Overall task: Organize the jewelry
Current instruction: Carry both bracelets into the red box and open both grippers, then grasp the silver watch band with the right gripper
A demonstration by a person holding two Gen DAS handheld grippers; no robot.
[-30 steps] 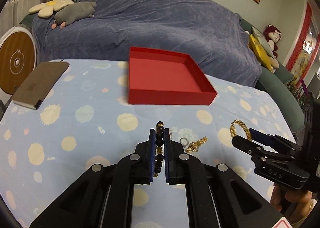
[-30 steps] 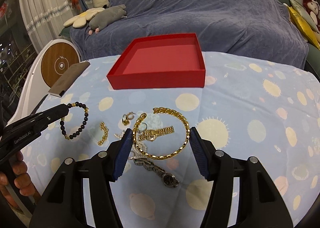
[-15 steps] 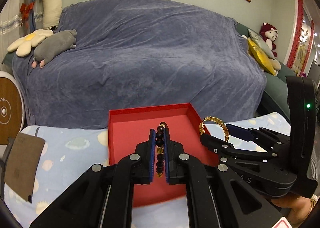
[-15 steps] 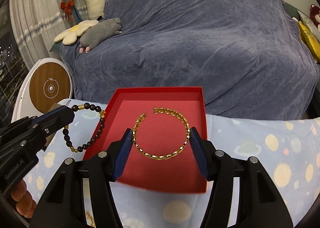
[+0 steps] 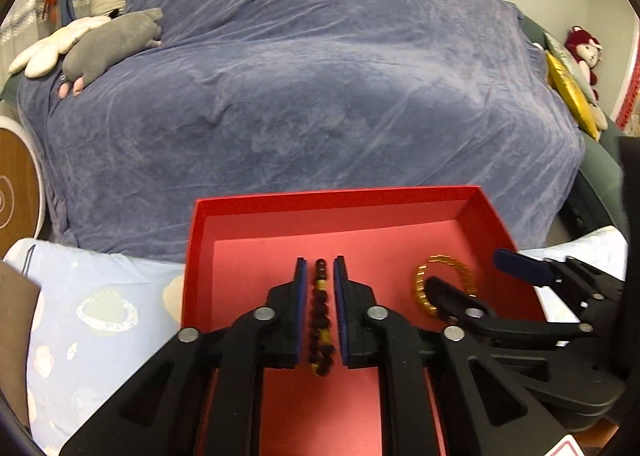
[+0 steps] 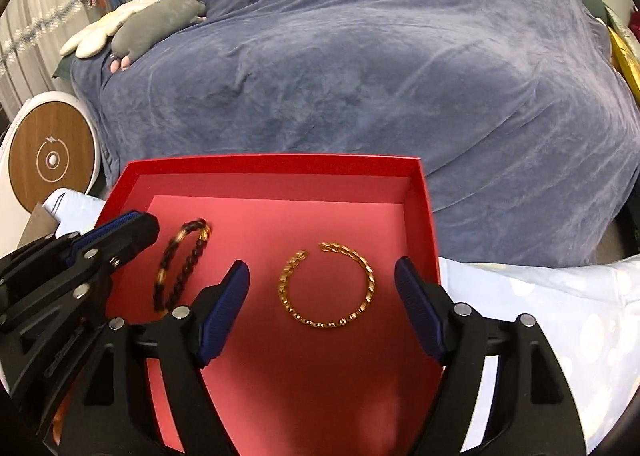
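Note:
Both grippers hang over the red box [image 5: 488, 211], which also shows in the right wrist view [image 6: 420, 191]. My left gripper [image 5: 320, 280] is open a little; the dark bead bracelet [image 5: 321, 320] shows in the gap between its pads without touching them. In the right wrist view the bead bracelet [image 6: 180, 268] is blurred over the box floor beside the left gripper [image 6: 120, 232]. My right gripper [image 6: 322, 288] is open wide; the gold chain bracelet [image 6: 328, 286] lies on the box floor between its pads, clear of both. In the left wrist view the gold bracelet [image 5: 444, 280] sits by the right gripper [image 5: 476, 268].
The box stands on a table with a pale blue spotted cloth [image 5: 100, 320]. Behind it is a sofa under a blue-grey throw [image 5: 312, 95] with plush toys [image 5: 112, 39]. A round wood-faced device [image 6: 52, 159] stands at the left.
Both grippers have come lower and further over the box. The right gripper has opened wider and let go of the gold bracelet. The left gripper has opened and the bead bracelet is loose.

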